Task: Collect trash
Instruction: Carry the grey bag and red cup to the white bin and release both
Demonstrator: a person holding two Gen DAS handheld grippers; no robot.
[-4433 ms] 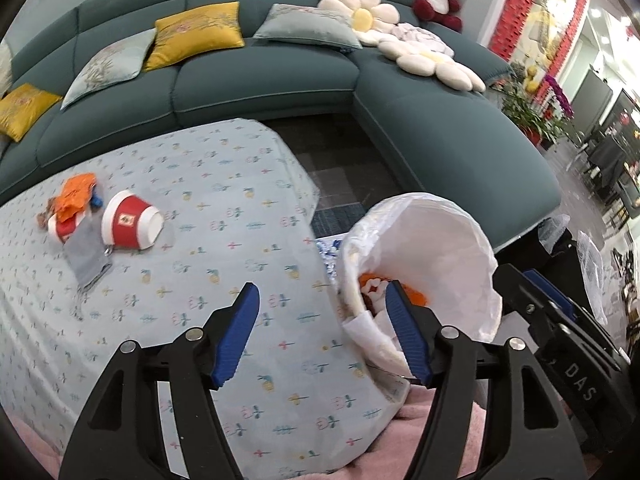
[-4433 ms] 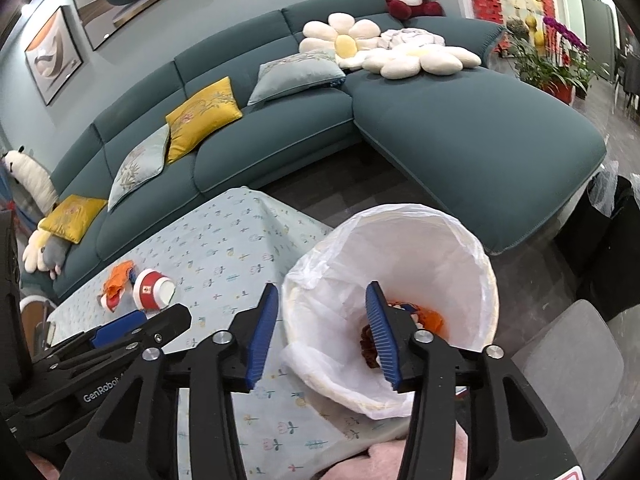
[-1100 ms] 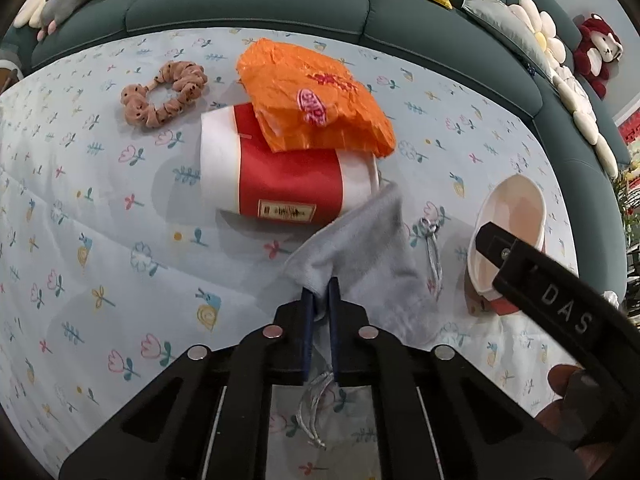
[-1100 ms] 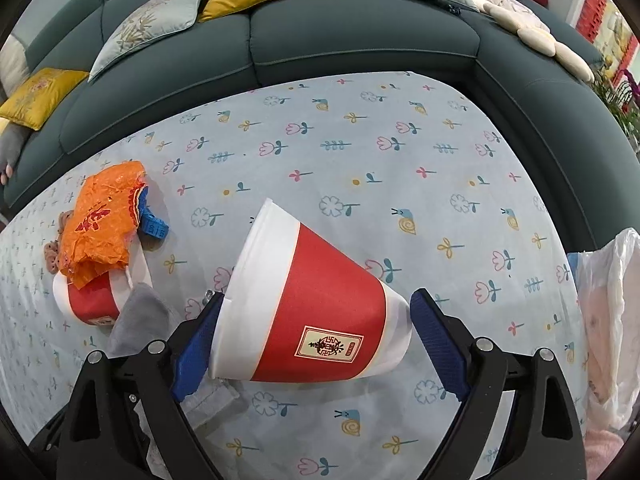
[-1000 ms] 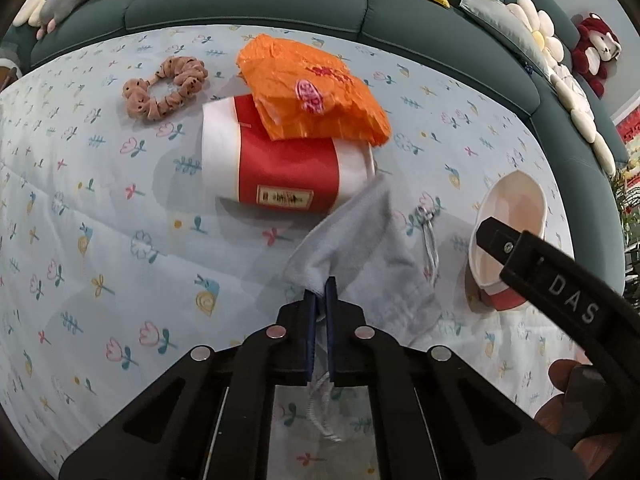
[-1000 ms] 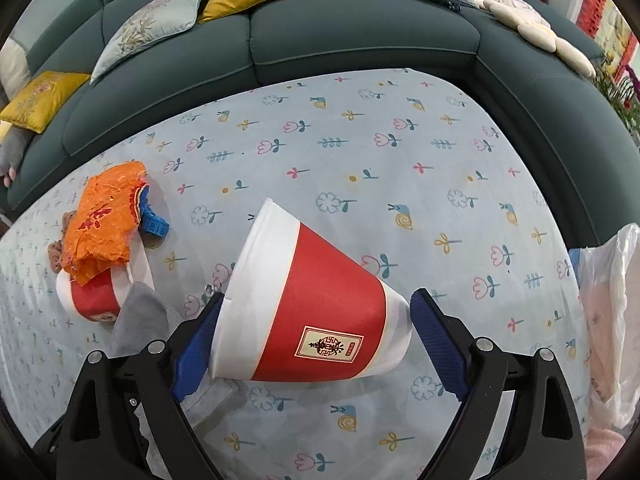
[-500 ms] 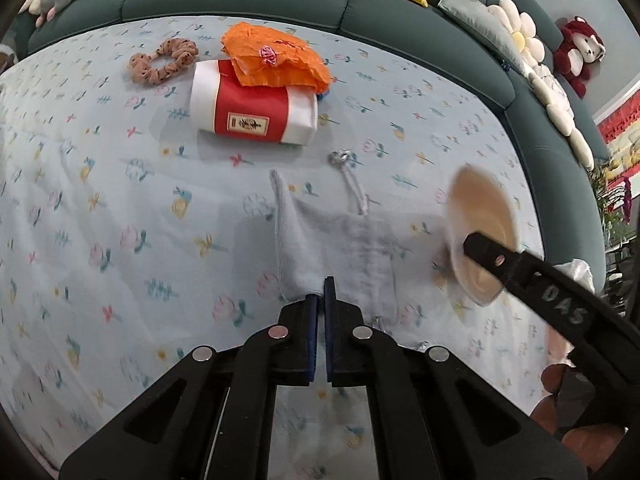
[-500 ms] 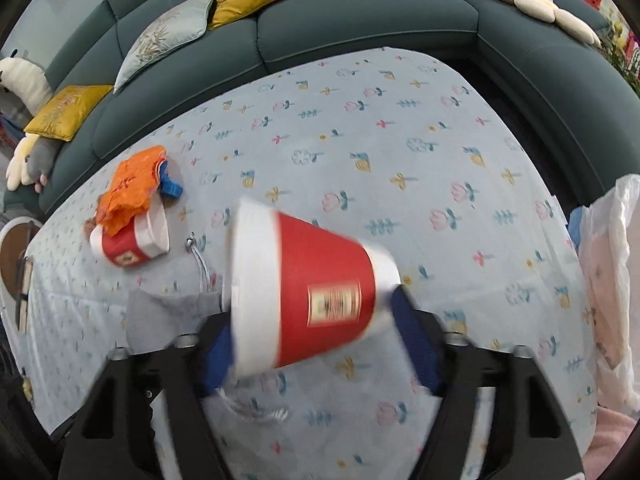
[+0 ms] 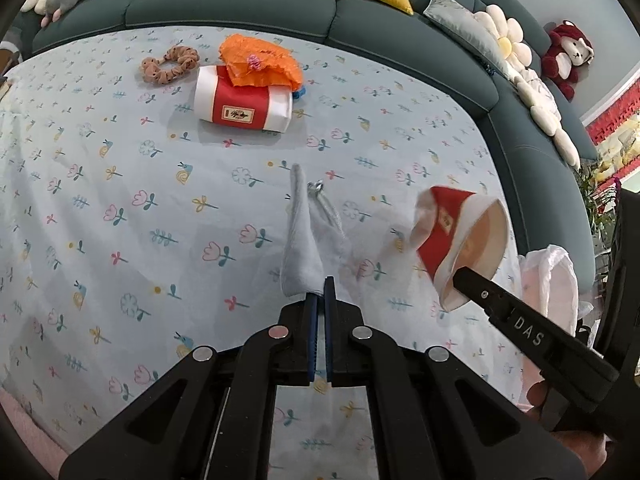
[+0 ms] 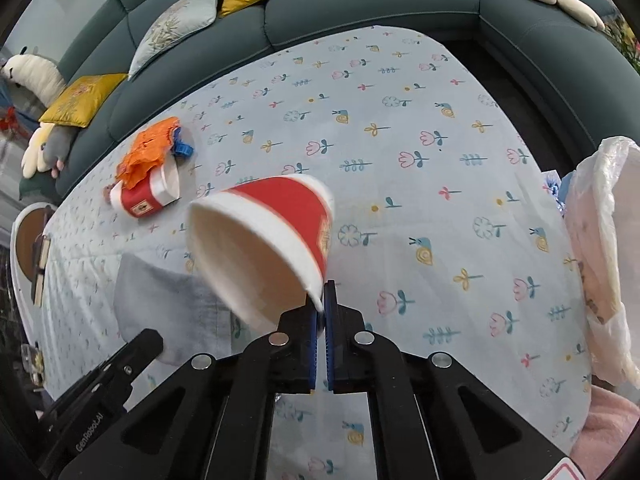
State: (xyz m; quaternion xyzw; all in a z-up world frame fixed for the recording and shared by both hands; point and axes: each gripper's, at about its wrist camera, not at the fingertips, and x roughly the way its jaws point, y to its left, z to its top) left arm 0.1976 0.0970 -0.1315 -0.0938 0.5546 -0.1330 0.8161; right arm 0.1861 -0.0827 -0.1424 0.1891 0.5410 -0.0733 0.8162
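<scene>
My left gripper is shut on a grey cloth pouch and holds it above the flowered tablecloth; the pouch also shows in the right wrist view. My right gripper is shut on the rim of a red and white paper cup, lifted off the table with its mouth toward the camera; it shows at the right of the left wrist view. A second red cup lies on its side at the far end under an orange wrapper.
A white bag-lined bin stands off the table's right edge, also in the left wrist view. A brown scrunchie and a blue clip lie near the far cup. A teal sofa wraps around the table.
Both grippers have lifted and pulled back from the far trash. The pouch now hangs off the cloth, and the cup sits pinched by its rim with its mouth turned toward the right camera.
</scene>
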